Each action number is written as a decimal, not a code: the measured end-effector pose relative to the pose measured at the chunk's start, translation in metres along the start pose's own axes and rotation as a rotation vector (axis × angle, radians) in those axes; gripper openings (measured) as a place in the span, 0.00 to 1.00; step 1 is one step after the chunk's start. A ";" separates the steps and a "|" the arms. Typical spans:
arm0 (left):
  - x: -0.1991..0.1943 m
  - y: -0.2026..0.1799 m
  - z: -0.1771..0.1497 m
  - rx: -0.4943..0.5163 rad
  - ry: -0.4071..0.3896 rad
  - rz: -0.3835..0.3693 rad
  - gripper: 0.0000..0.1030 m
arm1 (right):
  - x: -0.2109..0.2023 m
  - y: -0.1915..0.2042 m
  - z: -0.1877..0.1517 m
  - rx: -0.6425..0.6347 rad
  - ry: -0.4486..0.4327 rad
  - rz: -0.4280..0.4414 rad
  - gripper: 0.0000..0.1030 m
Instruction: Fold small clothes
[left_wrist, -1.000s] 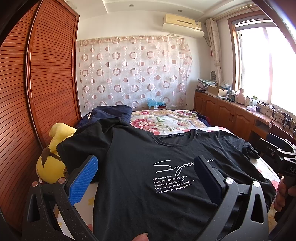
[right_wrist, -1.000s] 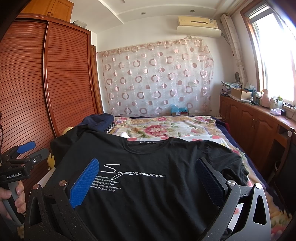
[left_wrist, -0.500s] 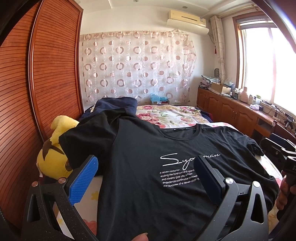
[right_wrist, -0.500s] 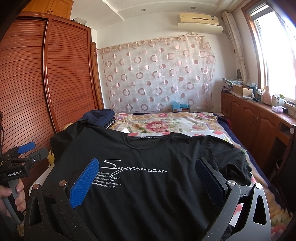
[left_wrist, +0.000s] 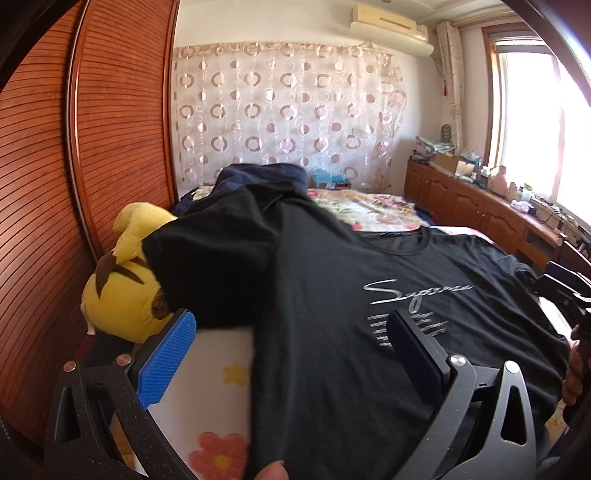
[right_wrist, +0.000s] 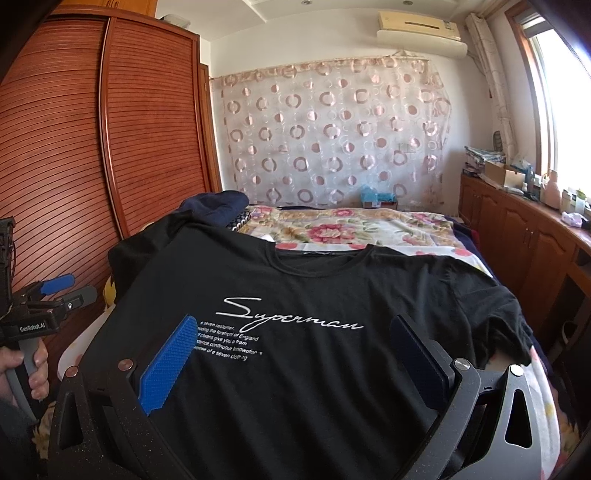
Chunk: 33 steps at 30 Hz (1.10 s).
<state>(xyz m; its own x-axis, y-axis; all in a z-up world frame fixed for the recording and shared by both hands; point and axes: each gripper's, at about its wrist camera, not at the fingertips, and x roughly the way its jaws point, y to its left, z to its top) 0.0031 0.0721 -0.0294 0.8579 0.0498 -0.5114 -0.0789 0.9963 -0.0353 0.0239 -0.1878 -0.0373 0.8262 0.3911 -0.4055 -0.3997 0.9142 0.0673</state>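
A black T-shirt (left_wrist: 332, 314) with white "Superman" script lies spread face up on the bed; it also fills the right wrist view (right_wrist: 295, 332). Its left sleeve (left_wrist: 207, 273) drapes over a yellow plush toy. My left gripper (left_wrist: 288, 332) is open and empty, above the shirt's left side edge near the hem. My right gripper (right_wrist: 291, 343) is open and empty, above the shirt's lower middle. The right sleeve (right_wrist: 495, 314) is bunched up near the bed's right edge.
A yellow plush toy (left_wrist: 125, 288) sits at the bed's left by the wooden wardrobe (left_wrist: 74, 166). A dark blue garment (left_wrist: 258, 177) lies behind the shirt. The floral bedsheet (right_wrist: 351, 225) stretches to the curtain. Wooden cabinets (right_wrist: 524, 229) with clutter line the right wall.
My left gripper has swung left and lower toward the shirt's left edge and sleeve; the plush toy looms larger. The right gripper has dipped slightly. Both stay open.
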 end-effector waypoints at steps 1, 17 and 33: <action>0.003 0.005 0.000 0.001 0.008 0.013 1.00 | 0.002 -0.001 0.000 -0.001 0.005 0.006 1.00; 0.039 0.084 0.002 -0.063 0.065 0.031 0.91 | 0.027 -0.006 0.003 -0.043 0.105 0.100 1.00; 0.095 0.146 0.047 -0.213 0.088 -0.023 0.68 | 0.033 -0.018 0.006 -0.062 0.146 0.134 1.00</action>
<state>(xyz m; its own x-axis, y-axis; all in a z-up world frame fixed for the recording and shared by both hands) 0.0969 0.2258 -0.0422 0.8139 0.0112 -0.5809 -0.1728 0.9592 -0.2236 0.0606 -0.1912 -0.0466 0.6994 0.4854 -0.5246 -0.5300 0.8446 0.0749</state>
